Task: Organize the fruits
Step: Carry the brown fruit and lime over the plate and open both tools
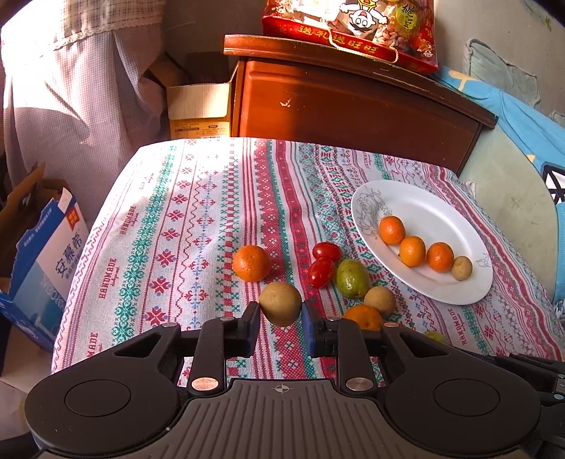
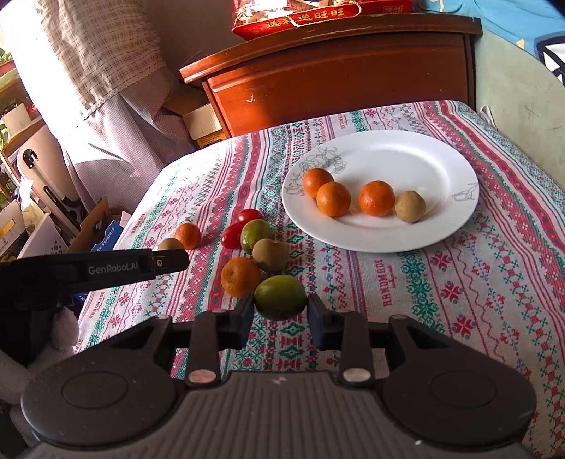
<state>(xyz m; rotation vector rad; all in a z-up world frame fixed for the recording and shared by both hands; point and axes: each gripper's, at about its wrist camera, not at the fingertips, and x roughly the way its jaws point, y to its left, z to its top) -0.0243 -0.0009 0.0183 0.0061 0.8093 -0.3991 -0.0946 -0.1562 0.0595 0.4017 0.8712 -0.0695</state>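
In the left wrist view my left gripper (image 1: 280, 312) is shut on a brown round fruit (image 1: 280, 303), held just above the patterned cloth. My right gripper (image 2: 280, 310) is shut on a green fruit (image 2: 280, 297). The white plate (image 2: 406, 155) lies ahead and to the right of it. On the plate sit three oranges (image 2: 333, 198) and one brown fruit (image 2: 410, 206) in a row. Loose on the cloth are an orange (image 1: 251, 263), two red tomatoes (image 1: 321, 272), a green fruit (image 1: 351, 279), a brown fruit (image 1: 379, 300) and another orange (image 1: 363, 317).
A wooden cabinet (image 1: 353, 106) stands behind the table with a red snack bag (image 1: 349, 28) on top. Cardboard boxes (image 1: 46, 254) sit on the floor at the left, beside a curtain (image 1: 77, 88). Blue bedding (image 1: 522, 120) lies at the right.
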